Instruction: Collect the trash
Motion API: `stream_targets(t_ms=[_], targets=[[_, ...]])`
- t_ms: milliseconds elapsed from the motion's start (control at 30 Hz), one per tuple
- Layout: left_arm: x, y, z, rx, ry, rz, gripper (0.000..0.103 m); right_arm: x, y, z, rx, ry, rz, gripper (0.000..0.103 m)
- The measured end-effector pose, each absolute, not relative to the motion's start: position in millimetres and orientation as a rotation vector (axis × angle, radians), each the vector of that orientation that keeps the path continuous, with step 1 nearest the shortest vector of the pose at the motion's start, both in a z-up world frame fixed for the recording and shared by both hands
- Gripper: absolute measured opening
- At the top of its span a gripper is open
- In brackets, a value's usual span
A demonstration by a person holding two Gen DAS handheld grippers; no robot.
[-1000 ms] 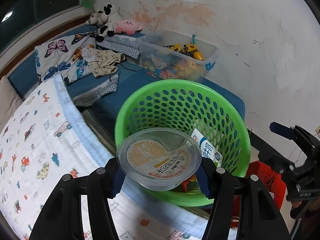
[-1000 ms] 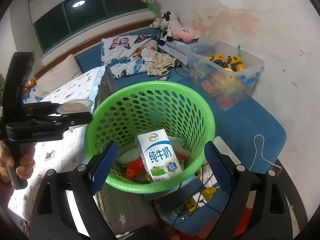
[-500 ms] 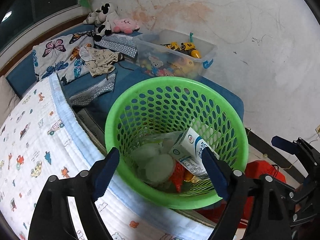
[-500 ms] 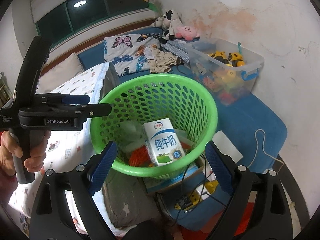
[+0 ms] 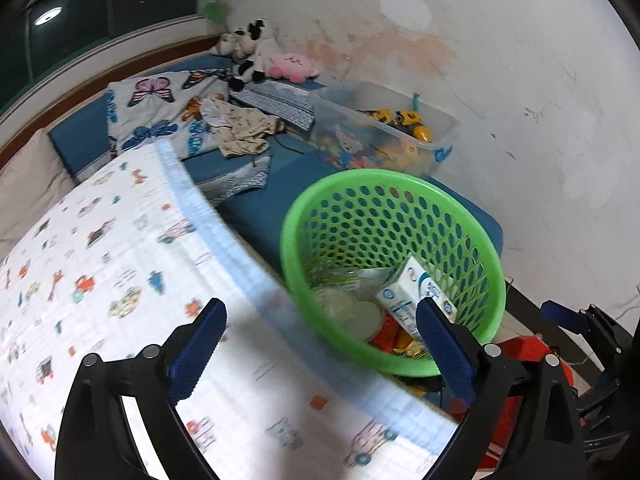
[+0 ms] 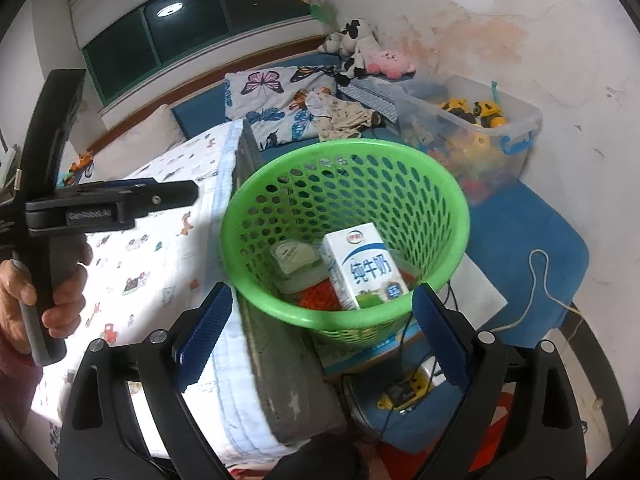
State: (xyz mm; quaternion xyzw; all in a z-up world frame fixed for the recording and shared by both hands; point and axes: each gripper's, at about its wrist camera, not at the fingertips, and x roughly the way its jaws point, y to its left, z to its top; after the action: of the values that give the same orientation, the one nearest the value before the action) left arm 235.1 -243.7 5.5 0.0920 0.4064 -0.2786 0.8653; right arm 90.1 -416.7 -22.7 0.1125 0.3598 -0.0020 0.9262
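A green perforated basket [image 5: 472,220] stands beside the bed; it also shows in the right wrist view [image 6: 452,184]. Inside lie a white milk carton [image 6: 362,264], a clear plastic cup with a printed lid [image 6: 292,258] and red scraps [image 6: 316,296]. The carton [image 5: 416,288] and cup [image 5: 352,308] also show in the left wrist view. My left gripper [image 5: 320,344] is open and empty, over the bed's edge just left of the basket. My right gripper [image 6: 320,328] is open and empty, in front of the basket. The left gripper [image 6: 120,200] shows at the left of the right wrist view.
A bed with a cartoon-print sheet [image 5: 100,260] fills the left. A clear toy bin [image 5: 384,136] stands behind the basket on a blue mat [image 6: 532,240]. Plush toys [image 5: 256,52] and clothes [image 5: 244,132] lie farther back. Cables [image 6: 536,292] trail beside the basket.
My left gripper opened and dropped the clear cup into the basket, then drew back left over the bed. The right gripper stayed open and shifted slightly.
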Motion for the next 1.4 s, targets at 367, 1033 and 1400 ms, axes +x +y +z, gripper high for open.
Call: stream_targets(t_ms=[367, 1033, 1400], targets=[[222.5, -181.1, 7.3, 0.153, 0.841, -0.46, 0.095, 90.6, -385.0, -22.0, 0.214, 0.752, 0.024, 0.092], [167.3, -102.4, 13.7, 0.174, 0.778, -0.335, 0.096, 80.9, -332.6, -9.5, 0.164, 0.73, 0.048, 0.096], [146.2, -61.4, 10.5, 0.106, 0.77, -0.264, 0.096, 75.6, -313.1, -5.7, 0.157, 0.732, 0.076, 0.097]])
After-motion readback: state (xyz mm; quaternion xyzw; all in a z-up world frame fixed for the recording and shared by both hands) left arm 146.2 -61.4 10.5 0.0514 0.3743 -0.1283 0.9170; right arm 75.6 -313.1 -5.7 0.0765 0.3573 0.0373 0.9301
